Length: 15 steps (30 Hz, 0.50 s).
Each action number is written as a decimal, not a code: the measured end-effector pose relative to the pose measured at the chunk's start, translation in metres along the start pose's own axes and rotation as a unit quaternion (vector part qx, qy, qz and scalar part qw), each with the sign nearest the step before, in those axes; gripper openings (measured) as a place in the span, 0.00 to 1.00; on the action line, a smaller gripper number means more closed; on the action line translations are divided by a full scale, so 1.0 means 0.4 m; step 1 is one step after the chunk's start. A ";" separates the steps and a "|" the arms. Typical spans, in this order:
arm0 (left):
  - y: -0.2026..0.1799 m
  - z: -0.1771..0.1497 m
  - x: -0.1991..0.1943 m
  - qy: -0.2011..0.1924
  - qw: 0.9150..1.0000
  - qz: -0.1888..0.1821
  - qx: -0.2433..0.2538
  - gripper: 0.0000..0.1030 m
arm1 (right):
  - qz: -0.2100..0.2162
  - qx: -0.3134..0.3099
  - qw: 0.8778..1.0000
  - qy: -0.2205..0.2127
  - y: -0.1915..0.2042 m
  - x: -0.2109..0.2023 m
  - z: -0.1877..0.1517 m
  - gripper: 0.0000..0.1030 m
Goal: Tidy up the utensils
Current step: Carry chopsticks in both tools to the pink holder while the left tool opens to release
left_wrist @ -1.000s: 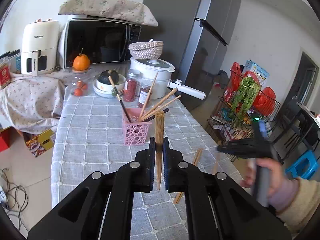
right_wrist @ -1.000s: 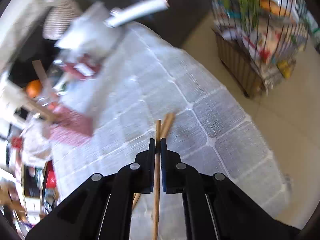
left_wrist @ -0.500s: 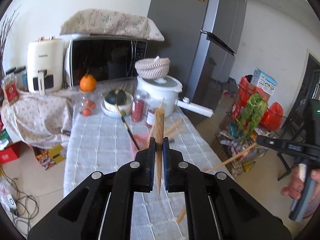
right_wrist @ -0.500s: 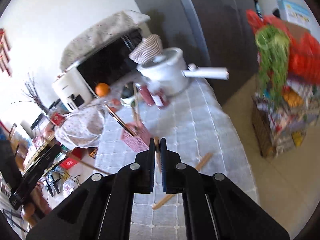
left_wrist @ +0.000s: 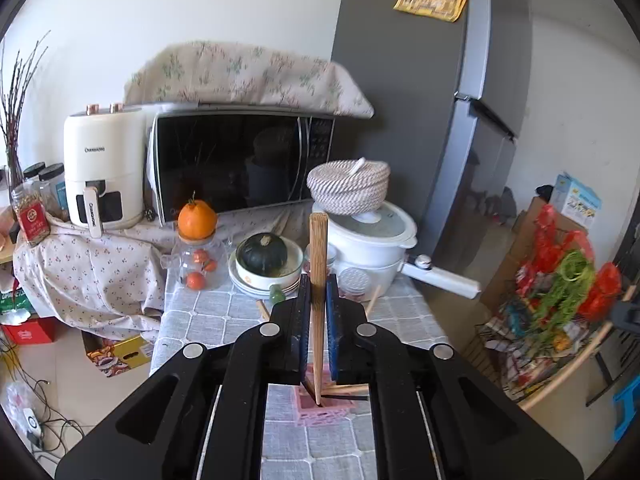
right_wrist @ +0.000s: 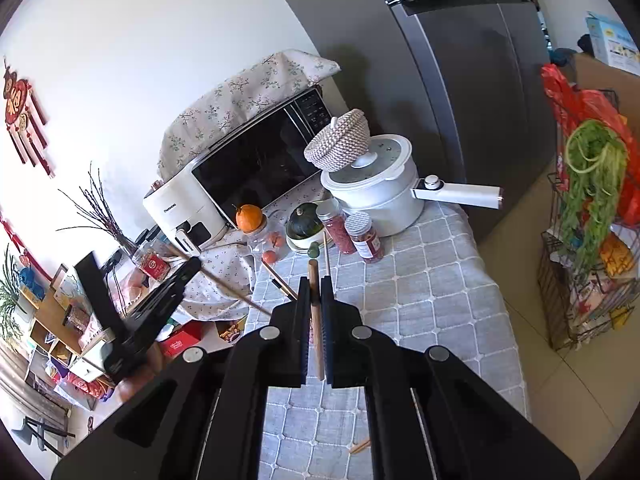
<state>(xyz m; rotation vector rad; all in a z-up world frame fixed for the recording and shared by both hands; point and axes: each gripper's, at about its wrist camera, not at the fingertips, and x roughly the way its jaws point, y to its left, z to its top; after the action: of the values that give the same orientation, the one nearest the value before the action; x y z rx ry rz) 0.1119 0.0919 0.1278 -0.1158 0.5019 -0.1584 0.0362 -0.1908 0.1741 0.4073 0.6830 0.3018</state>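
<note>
My left gripper (left_wrist: 318, 292) is shut on a wooden chopstick (left_wrist: 318, 256) held upright, its thin tip just above the pink utensil basket (left_wrist: 320, 410) seen between the fingers. The basket holds other chopsticks. My right gripper (right_wrist: 315, 292) is shut on another wooden chopstick (right_wrist: 314, 276), held above the grey checked tablecloth (right_wrist: 432, 292). The left gripper (right_wrist: 160, 300) with its chopstick shows at the left in the right wrist view. A loose chopstick end (right_wrist: 360, 446) lies on the cloth lower down.
At the table's back stand a white cooker (left_wrist: 372, 240) with a woven basket on it, two red jars (right_wrist: 352, 230), a bowl with a green squash (left_wrist: 262, 256), a jar topped by an orange (left_wrist: 197, 220), a microwave (left_wrist: 240, 168). A wire rack (right_wrist: 588, 260) stands right.
Both grippers have risen from the table, each with a chopstick. The left has moved over the pink basket; the right swung up from the cloth and faces the table's back.
</note>
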 end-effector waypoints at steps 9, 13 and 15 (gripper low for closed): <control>0.060 -0.081 0.052 0.032 0.998 0.014 -0.047 0.23 | 0.011 -0.003 1.000 0.008 0.033 0.059 0.003 0.05; 0.095 -0.087 -0.069 -0.023 0.996 0.012 -0.088 0.33 | 0.016 -0.007 1.000 0.000 0.063 0.068 0.019 0.05; 0.113 -0.097 -0.119 -0.046 0.993 0.017 -0.111 0.40 | 0.018 -0.008 1.000 -0.003 0.075 0.072 0.023 0.05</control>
<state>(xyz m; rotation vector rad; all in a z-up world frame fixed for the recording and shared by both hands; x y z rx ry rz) 0.0572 0.1419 0.1096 -0.3302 0.4275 -0.0639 0.0594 -0.1552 0.1786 0.4047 0.6683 0.3393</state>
